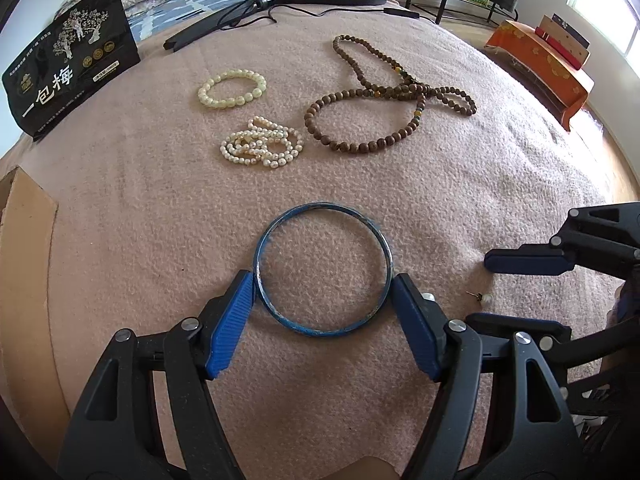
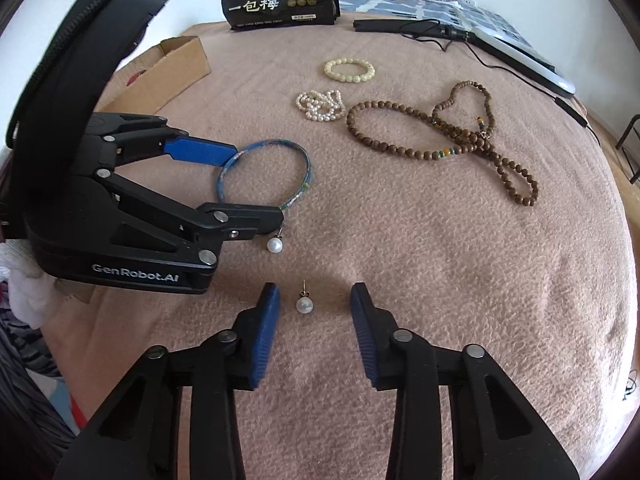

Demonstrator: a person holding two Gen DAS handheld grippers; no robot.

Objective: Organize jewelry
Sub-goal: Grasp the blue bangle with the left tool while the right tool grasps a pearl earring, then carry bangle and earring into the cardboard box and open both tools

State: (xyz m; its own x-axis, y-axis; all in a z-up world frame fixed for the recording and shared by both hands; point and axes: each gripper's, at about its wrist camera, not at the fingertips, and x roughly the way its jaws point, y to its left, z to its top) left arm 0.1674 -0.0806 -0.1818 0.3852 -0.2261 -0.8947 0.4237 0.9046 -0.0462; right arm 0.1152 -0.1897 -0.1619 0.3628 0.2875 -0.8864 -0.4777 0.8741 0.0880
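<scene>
The left tongs (image 1: 323, 292) were clamped across the blue bangle (image 1: 323, 270) on the pink blanket (image 1: 140, 220); the right tongs (image 2: 316, 304) stood apart around a pearl earring (image 2: 305, 304)

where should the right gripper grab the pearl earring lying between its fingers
Pinch the round pearl of the pearl earring from above, one finger on each side. The thin post points away along the blanket and looks too slim to hold. The right gripper already straddles it, untouched.

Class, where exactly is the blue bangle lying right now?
In the left wrist view the blue bangle lies flat on the pink blanket, between the left claw's fingers, nearer than the pearl strand.
</scene>
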